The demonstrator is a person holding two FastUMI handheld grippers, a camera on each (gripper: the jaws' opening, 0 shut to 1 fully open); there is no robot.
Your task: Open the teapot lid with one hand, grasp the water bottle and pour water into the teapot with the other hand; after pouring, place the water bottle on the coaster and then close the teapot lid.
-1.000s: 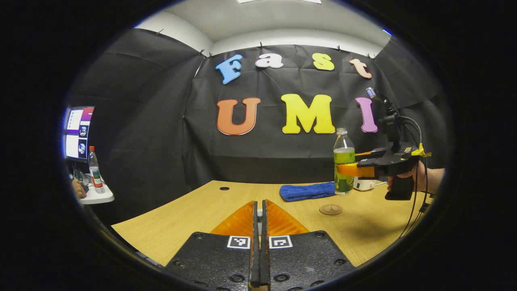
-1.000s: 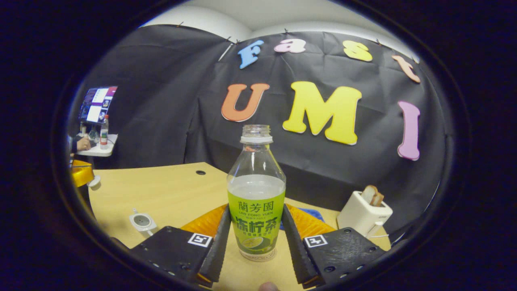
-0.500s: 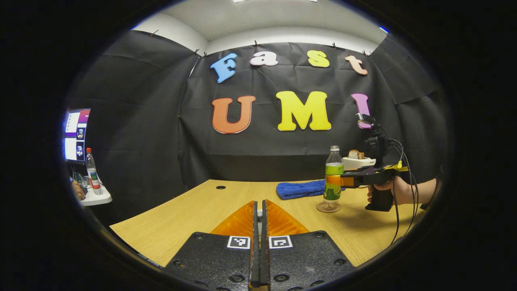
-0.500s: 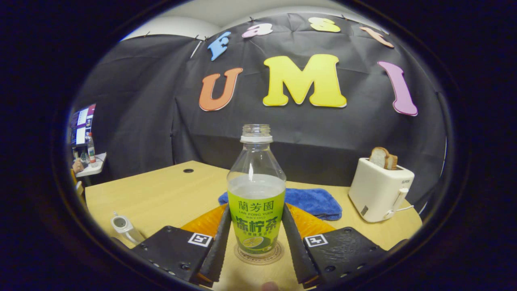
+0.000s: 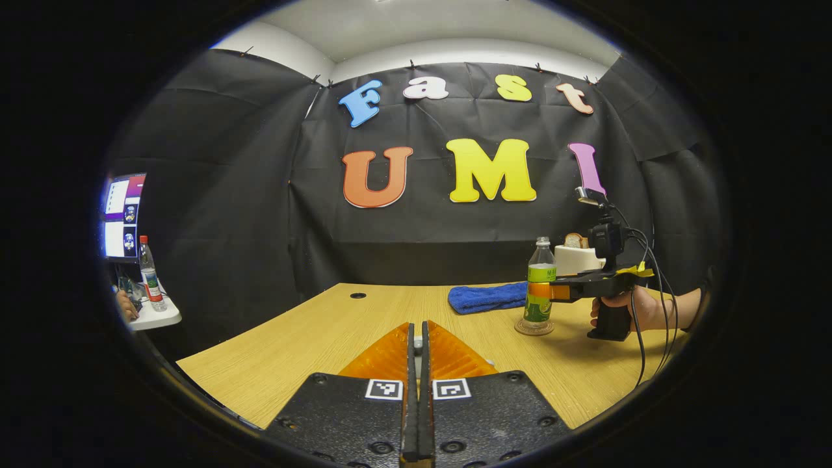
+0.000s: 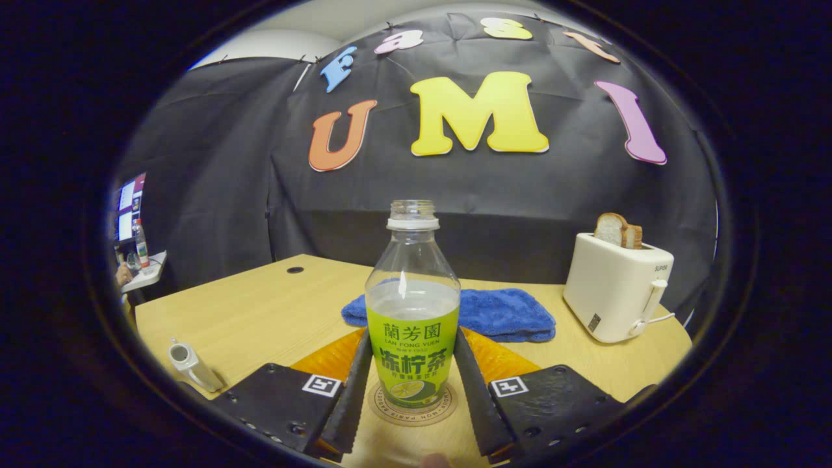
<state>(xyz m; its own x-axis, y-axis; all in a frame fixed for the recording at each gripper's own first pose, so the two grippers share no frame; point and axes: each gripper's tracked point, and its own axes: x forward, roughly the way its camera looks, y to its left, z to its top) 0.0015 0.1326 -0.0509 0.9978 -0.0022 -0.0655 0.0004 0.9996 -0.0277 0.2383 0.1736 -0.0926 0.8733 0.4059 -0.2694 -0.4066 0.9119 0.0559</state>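
Observation:
The clear water bottle (image 6: 413, 312) with a green label and no cap stands upright on the round coaster (image 6: 416, 411). My right gripper (image 6: 411, 338) is shut on its label, one finger on each side. In the left gripper view the same bottle (image 5: 538, 286) sits on the coaster (image 5: 534, 327) at the right, with the right gripper (image 5: 543, 290) and the hand (image 5: 640, 309) behind it. The white teapot (image 6: 185, 364) stands at the table's left edge, partly cut off. My left gripper (image 5: 416, 328) is shut; a pale sliver of the lid (image 5: 419, 351) shows between its fingers.
A white toaster (image 6: 617, 286) with bread stands at the back right. A blue cloth (image 6: 500, 312) lies behind the bottle. The wooden table (image 5: 312, 338) has a cable hole (image 5: 358, 295). At far left, a side shelf (image 5: 153, 318) holds a bottle, below a monitor.
The right gripper has brought the bottle down from above the table onto the coaster and still holds it. The left gripper has hardly moved and stays shut.

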